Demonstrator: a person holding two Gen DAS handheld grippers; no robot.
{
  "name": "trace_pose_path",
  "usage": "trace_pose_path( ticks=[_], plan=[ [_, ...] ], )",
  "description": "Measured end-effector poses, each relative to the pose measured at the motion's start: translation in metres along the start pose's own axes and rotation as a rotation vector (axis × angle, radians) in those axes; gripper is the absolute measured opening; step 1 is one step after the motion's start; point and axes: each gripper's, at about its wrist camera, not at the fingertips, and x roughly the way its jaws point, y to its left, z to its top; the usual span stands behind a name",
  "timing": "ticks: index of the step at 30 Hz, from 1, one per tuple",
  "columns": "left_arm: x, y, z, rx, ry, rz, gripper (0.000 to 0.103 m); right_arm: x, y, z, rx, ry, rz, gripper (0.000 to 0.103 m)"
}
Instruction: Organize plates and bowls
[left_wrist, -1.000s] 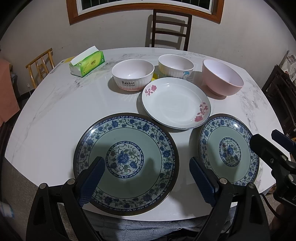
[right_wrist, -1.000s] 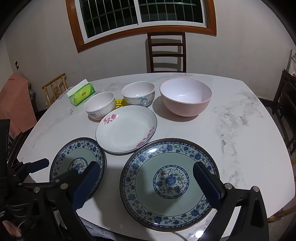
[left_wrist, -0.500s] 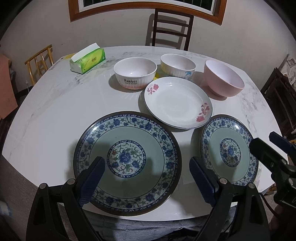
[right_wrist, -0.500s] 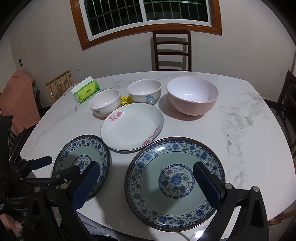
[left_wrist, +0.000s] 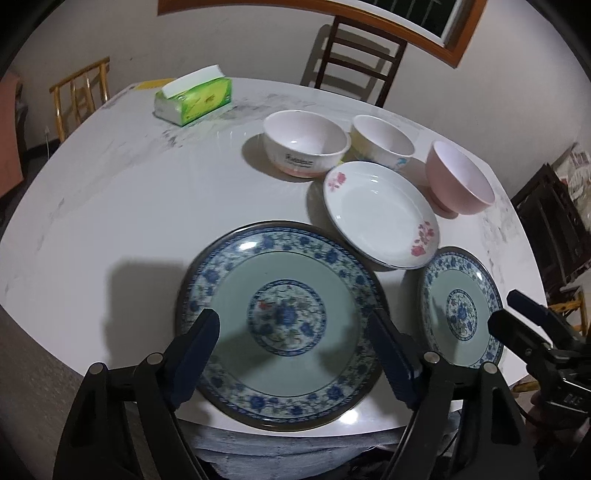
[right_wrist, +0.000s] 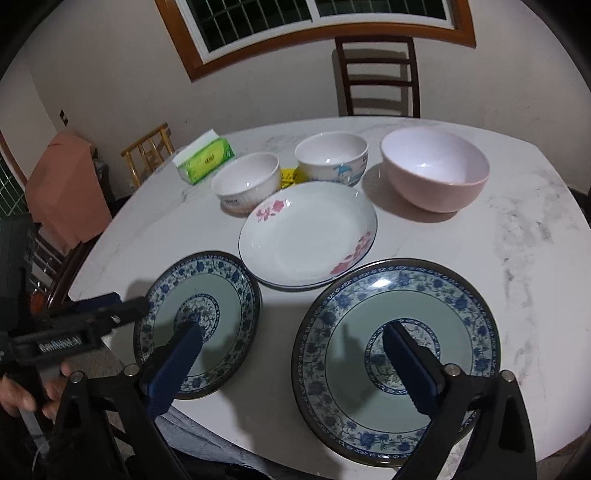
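Two blue-patterned plates lie near the table's front edge: the left plate (left_wrist: 280, 325) (right_wrist: 199, 325) and the right plate (left_wrist: 461, 310) (right_wrist: 395, 362). Behind them a white plate with pink flowers (left_wrist: 380, 214) (right_wrist: 308, 236) rests flat. Farther back stand a white lettered bowl (left_wrist: 306, 147) (right_wrist: 247, 181), a white bowl with a blue figure (left_wrist: 382, 142) (right_wrist: 332, 155) and a pink bowl (left_wrist: 458, 177) (right_wrist: 436, 170). My left gripper (left_wrist: 291, 332) (right_wrist: 110, 306) hovers over the left plate, jaws closing on nothing. My right gripper (right_wrist: 291, 332) (left_wrist: 517, 314) hangs over the gap between both blue plates, jaws closing, empty.
A green tissue box (left_wrist: 195, 99) (right_wrist: 207, 158) sits at the back left of the marble table (left_wrist: 110, 206). A dark chair (right_wrist: 376, 74) stands behind the table and a yellow wooden chair (left_wrist: 81, 96) at its left. A small yellow item (right_wrist: 290, 177) lies between the white bowls.
The left view has rolled and the dishes slid right in it as that gripper moved left. The right view also shifted left. Both pairs of fingers stand slightly narrower.
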Motion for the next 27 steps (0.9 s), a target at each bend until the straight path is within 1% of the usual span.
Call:
trace_pose_path(
  ticks=[3, 6, 8, 9, 12, 14, 15, 16, 17, 19, 20, 22, 24, 27],
  plan=[
    [0.0, 0.017, 0.003, -0.027, 0.01, -0.005, 0.078, 0.01, 0.004, 0.003, -0.01, 0.04, 0.021, 0.092],
    [0.0, 0.034, 0.005, -0.056, 0.021, -0.017, 0.075, 0.021, 0.008, 0.006, -0.025, 0.068, 0.036, 0.089],
    [0.001, 0.045, 0.006, -0.078, 0.03, -0.023, 0.069, 0.029, 0.01, 0.009, -0.024, 0.095, 0.059, 0.083],
    [0.002, 0.049, 0.007, -0.085, 0.036, -0.029, 0.068, 0.033, 0.011, 0.01, -0.022, 0.107, 0.074, 0.081],
    [0.007, 0.062, 0.007, -0.117, 0.057, -0.039, 0.061, 0.046, 0.012, 0.012, 0.003, 0.154, 0.121, 0.071],
    [0.011, 0.07, 0.007, -0.137, 0.072, -0.052, 0.059, 0.055, 0.012, 0.014, 0.017, 0.18, 0.153, 0.069],
    [0.012, 0.073, 0.007, -0.145, 0.077, -0.052, 0.057, 0.058, 0.013, 0.014, 0.02, 0.19, 0.155, 0.066],
    [0.014, 0.074, 0.007, -0.149, 0.082, -0.051, 0.053, 0.062, 0.013, 0.015, 0.022, 0.2, 0.155, 0.062],
    [0.016, 0.076, 0.007, -0.15, 0.088, -0.053, 0.051, 0.066, 0.014, 0.016, 0.023, 0.21, 0.162, 0.06],
    [0.021, 0.079, 0.007, -0.157, 0.101, -0.053, 0.047, 0.075, 0.014, 0.017, 0.043, 0.237, 0.175, 0.051],
    [0.023, 0.081, 0.006, -0.16, 0.107, -0.055, 0.045, 0.078, 0.013, 0.018, 0.049, 0.247, 0.181, 0.049],
    [0.027, 0.085, 0.005, -0.168, 0.116, -0.067, 0.043, 0.085, 0.013, 0.018, 0.058, 0.263, 0.189, 0.049],
    [0.03, 0.088, 0.004, -0.176, 0.122, -0.07, 0.043, 0.092, 0.013, 0.018, 0.059, 0.277, 0.182, 0.049],
    [0.034, 0.092, 0.002, -0.181, 0.129, -0.074, 0.042, 0.1, 0.014, 0.018, 0.061, 0.299, 0.187, 0.044]
  ],
)
